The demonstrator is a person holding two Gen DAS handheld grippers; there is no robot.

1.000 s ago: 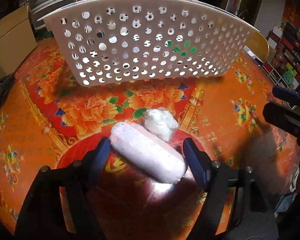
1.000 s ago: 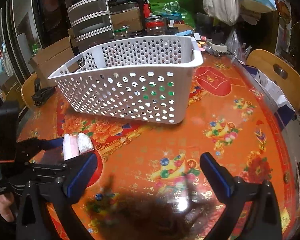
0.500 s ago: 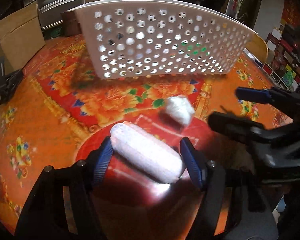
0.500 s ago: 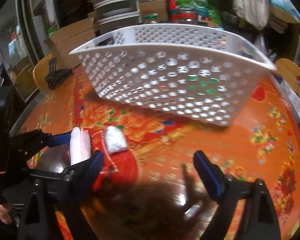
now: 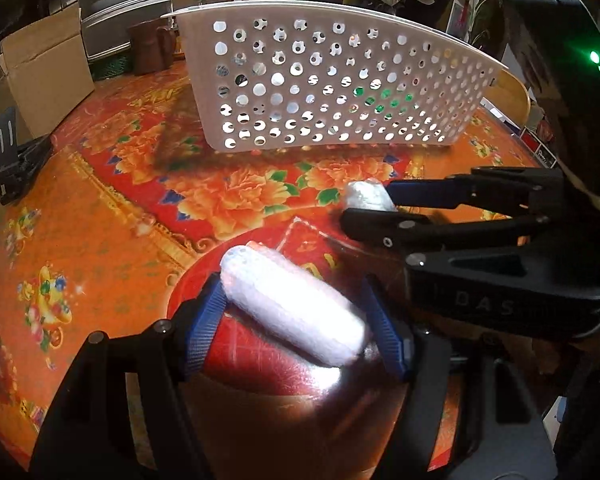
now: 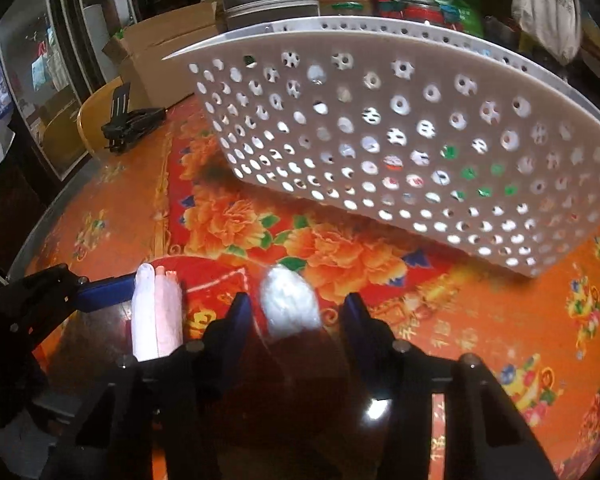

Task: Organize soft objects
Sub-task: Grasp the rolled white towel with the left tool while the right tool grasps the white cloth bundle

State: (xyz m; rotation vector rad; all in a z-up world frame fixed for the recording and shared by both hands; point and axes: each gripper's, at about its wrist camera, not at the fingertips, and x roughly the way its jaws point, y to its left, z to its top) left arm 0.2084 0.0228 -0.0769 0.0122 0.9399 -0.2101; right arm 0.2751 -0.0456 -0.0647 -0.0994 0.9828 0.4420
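Before the white perforated basket (image 6: 400, 136): left hand-held gripper (image 5: 296, 320) clamps the pink-and-white roll (image 5: 292, 308); right hand-held gripper (image 6: 296, 316), jaws just narrowing, straddles the small white bundle (image 6: 288, 304), contact unclear. Next: pinch, lift, basket both.

Pink-white roll (image 5: 292, 312) clamped aloft; crinkled white wad (image 6: 290, 306) beside it.

Table cover (image 5: 100, 240): glossy, smooth, w/ bright glare. Basket (image 5: 332, 80): white matt plastic, perforated. Roll (image 5: 292, 308): soft, fuzzy cloth look, pale pink/white. Small bundle (image 6: 288, 304): shiny, crinkly clear wrap. Gripper bodies: matt black plastic; pads (image 5: 204, 332): blue, ribbed. Box (image 5: 48, 76): plain cardboard.
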